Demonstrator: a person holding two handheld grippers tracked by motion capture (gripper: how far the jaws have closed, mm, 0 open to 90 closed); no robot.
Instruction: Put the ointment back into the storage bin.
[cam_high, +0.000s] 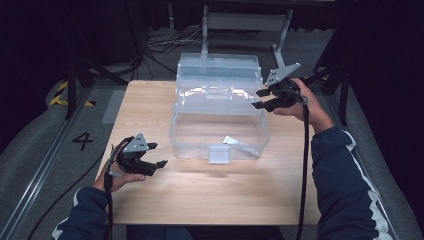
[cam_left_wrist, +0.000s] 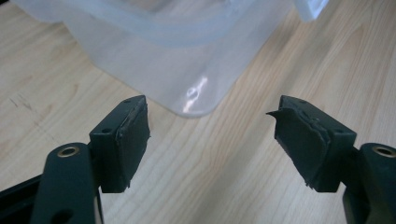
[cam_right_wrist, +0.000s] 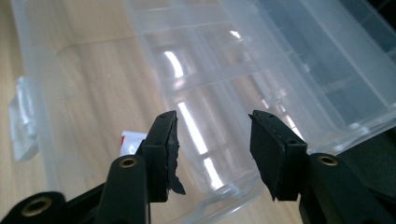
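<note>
Seen from above, the clear plastic box (cam_high: 218, 131) sits mid-table with its lid (cam_high: 218, 75) thrown back on the far side, my left gripper (cam_high: 155, 156) released and empty near its near-left corner, my right gripper (cam_high: 259, 98) released beside the lid's right end. Along my left jaws, that box corner (cam_left_wrist: 196, 100) lies just ahead; a careless nudge there could skid the box. Along my right jaws, the lid (cam_right_wrist: 261, 70) lies ahead, untouched, and a glancing pinch might slip off the slick plastic.

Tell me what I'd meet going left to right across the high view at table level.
Left gripper, open over the table's near left part → clear plastic box with its lid thrown back → right gripper, open at the box's right rear corner.
</note>
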